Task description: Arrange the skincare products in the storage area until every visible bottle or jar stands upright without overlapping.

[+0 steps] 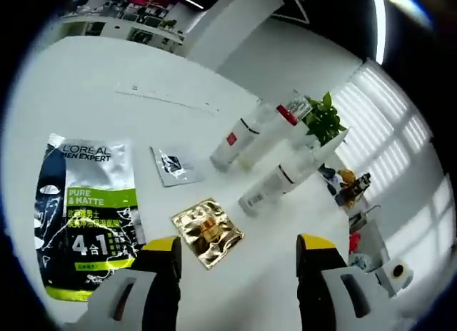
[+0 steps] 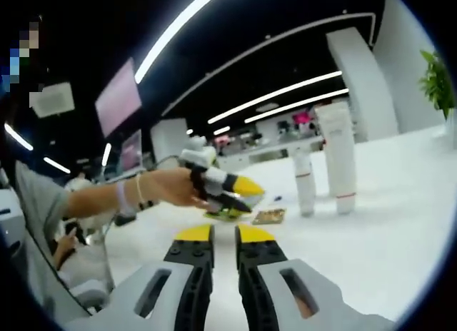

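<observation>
Above the white table (image 1: 107, 88), the left gripper (image 1: 239, 256) hovers jaws apart near the gold sachet (image 1: 208, 232); bottles (image 1: 275, 182) stand beyond. Right gripper (image 2: 225, 235) nearly closed, empty. Best approach: descend squarely.

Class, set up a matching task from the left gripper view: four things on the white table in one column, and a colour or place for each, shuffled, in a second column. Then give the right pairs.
Things:
1. Face mask pack
2. Gold sachet
3. Plant
4. Small sachet

Descriptions:
A. shiny, lying between the yellow-tipped jaws of the left gripper
B. green leaves in a white pot, beyond the tubes
C. large, with a lime-green band
D. silvery with a dark mark, past the gold one

Pairs: 1-C, 2-A, 3-B, 4-D
</observation>
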`<state>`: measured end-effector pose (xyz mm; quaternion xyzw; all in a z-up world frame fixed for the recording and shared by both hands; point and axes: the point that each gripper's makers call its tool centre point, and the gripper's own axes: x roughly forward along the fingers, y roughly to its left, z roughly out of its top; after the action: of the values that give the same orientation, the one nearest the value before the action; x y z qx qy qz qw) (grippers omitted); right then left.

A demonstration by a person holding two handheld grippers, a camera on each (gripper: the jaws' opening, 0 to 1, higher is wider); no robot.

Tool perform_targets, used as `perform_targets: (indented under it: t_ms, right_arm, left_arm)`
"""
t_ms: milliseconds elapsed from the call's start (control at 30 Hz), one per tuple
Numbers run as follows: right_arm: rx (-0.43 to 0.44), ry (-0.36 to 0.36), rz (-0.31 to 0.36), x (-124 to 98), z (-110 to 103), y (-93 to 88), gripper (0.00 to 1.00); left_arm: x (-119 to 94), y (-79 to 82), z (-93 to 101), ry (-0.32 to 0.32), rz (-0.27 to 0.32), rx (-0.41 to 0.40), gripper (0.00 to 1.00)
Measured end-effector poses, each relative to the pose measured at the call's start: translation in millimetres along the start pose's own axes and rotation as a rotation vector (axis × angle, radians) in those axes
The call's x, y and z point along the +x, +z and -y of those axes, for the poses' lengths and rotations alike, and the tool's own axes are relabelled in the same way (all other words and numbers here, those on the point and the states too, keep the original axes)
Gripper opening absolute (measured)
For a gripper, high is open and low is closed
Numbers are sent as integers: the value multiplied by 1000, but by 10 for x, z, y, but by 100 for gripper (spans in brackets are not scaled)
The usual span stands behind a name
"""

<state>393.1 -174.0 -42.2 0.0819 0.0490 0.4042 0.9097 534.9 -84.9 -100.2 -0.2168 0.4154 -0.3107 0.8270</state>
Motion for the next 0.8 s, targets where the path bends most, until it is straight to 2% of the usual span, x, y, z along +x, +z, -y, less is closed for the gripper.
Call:
perform_targets:
  t_ms: [100, 200, 233, 333, 400, 467, 533, 600, 667, 733, 800]
  right_arm:
    - [0, 5, 4, -11, -7, 28, 11]
    - [-13, 5, 0, -18, -22, 39, 12]
    - [-23, -1, -1, -16, -15, 42, 12]
    - [-45, -40, -11, 10, 70, 33, 17]
    - [-58, -40, -30, 53, 117, 8, 19]
    - [-55, -39, -43, 89, 167, -5, 24]
    - [-64, -37, -49, 117, 202, -2, 29]
    - [-87, -38, -58, 137, 231, 1, 34]
    - [-109, -55, -52, 138, 281, 48, 39]
    - [-114, -56, -42, 128, 308, 114, 43]
    - [-124, -62, -36, 101, 350, 191, 49]
  left_arm:
    - [-42, 34, 19, 0, 16, 32, 65]
    - [-119, 132, 112, -27, 79, 102, 65]
    - [-164, 154, 176, -47, 102, 152, 65]
    - [-311, 142, 326, -93, 153, 208, 64]
    - [-408, 139, 393, -108, 193, 263, 65]
    - [-540, 114, 391, -72, 223, 343, 65]
    - [-717, 145, 336, 17, 282, 500, 64]
    - [-847, 158, 281, 90, 316, 567, 60]
    - [-1060, 200, 267, 149, 383, 633, 59]
    - [-1292, 265, 304, 168, 477, 632, 63]
    - [-1494, 303, 329, 182, 542, 626, 69]
